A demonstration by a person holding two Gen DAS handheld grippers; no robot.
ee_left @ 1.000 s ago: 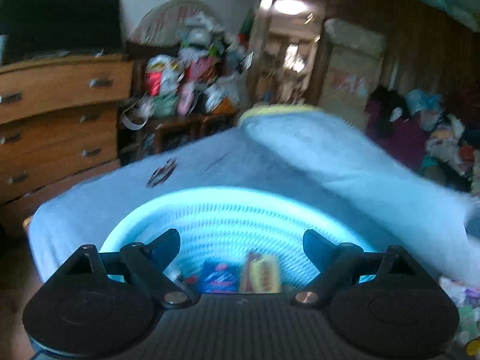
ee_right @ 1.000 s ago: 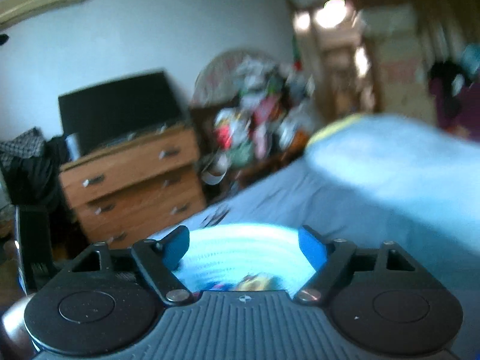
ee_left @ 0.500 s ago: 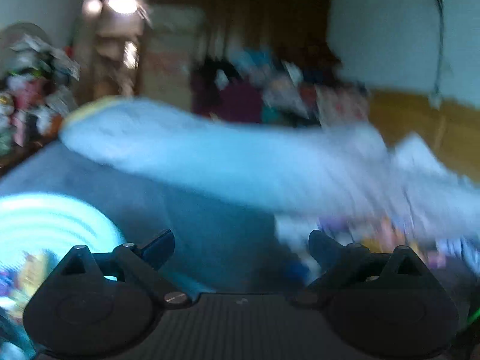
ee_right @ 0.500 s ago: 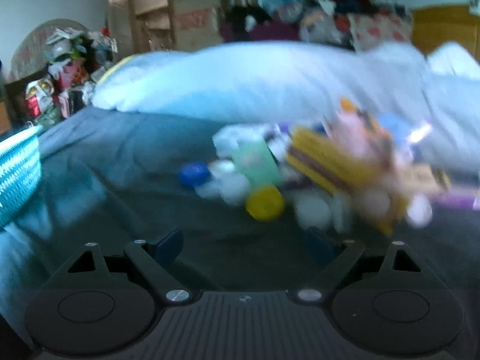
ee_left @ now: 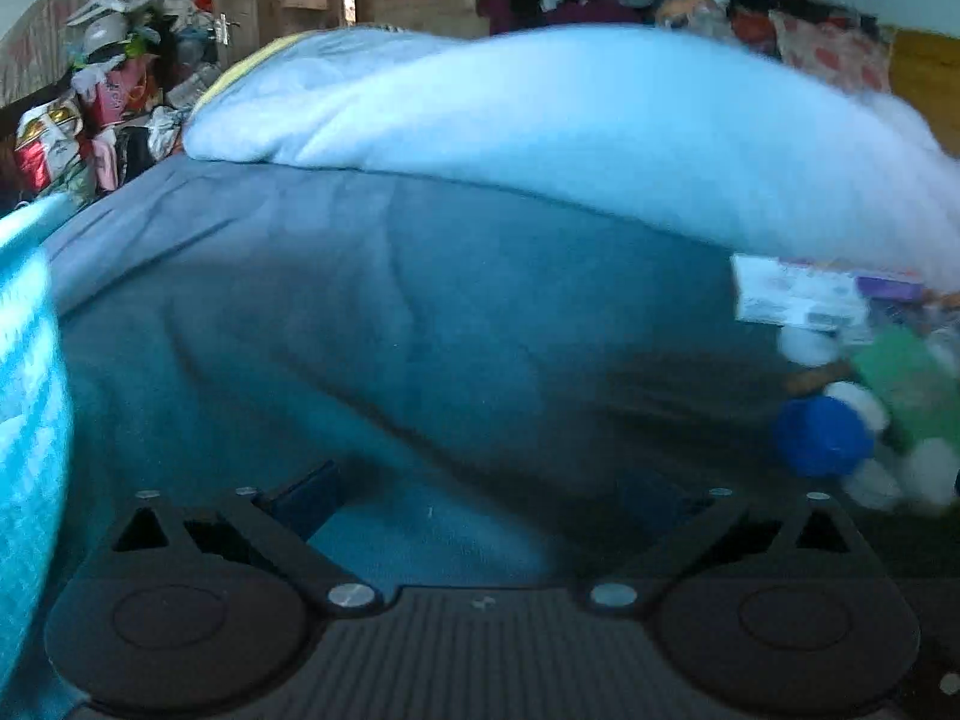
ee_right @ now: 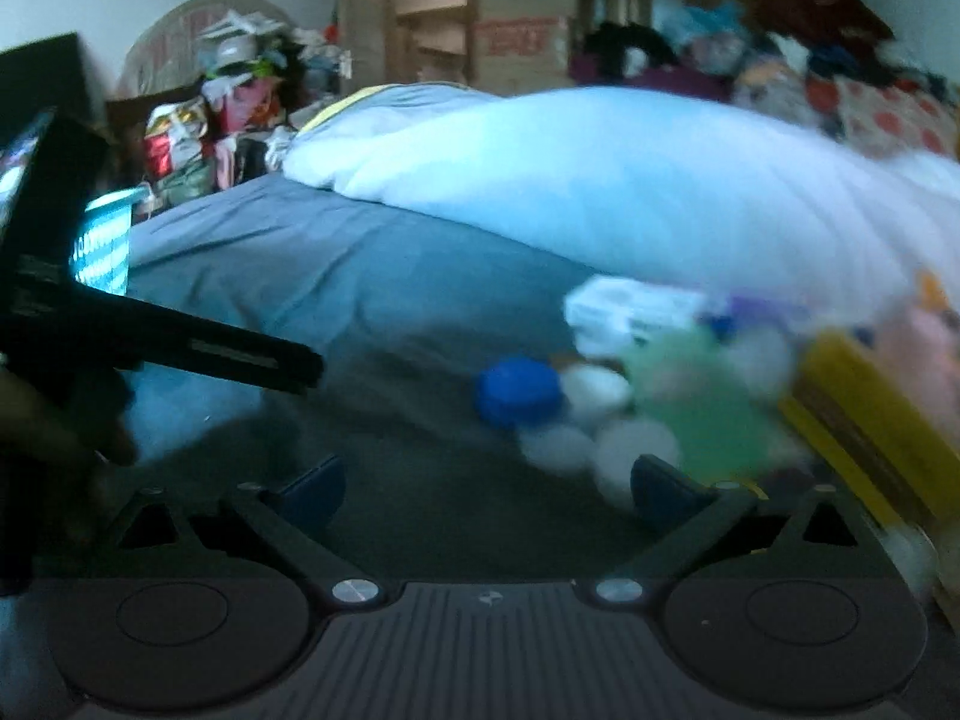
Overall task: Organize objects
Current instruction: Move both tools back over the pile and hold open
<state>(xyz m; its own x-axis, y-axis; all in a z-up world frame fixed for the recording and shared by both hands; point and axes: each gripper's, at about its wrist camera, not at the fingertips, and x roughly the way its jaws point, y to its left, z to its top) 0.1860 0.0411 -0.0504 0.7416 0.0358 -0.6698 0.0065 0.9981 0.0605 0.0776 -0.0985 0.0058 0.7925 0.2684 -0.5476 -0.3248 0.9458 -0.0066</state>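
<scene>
The heap of small objects (ee_right: 720, 396) lies at the right of the right wrist view, on the grey-blue bedsheet (ee_right: 372, 300) just below the white duvet (ee_right: 600, 180). It is blurred; one blue round lid (ee_right: 519, 390), one green packet (ee_right: 702, 408), one yellow box (ee_right: 864, 426) and several white round pieces can be made out, the rest cannot be counted. In the left wrist view the same heap (ee_left: 852, 384) sits at the right edge, the blue lid (ee_left: 822, 435) nearest.

A second ago both cameras looked down on the turquoise basket with the dresser behind; now the basket (ee_left: 24, 396) is only a strip at the left edge of the left view and a sliver (ee_right: 102, 246) at middle left of the right view.

The right gripper (ee_right: 486, 489) has its jaws opening, nearly at full spread, nothing between them; its right finger (ee_right: 666, 489) overlaps the heap's near edge in the picture. The left gripper (ee_left: 486, 492) is likewise opening wide and empty, over bare sheet. It shows too at the right view's left edge (ee_right: 180, 354).

Between basket and heap the sheet is open.
</scene>
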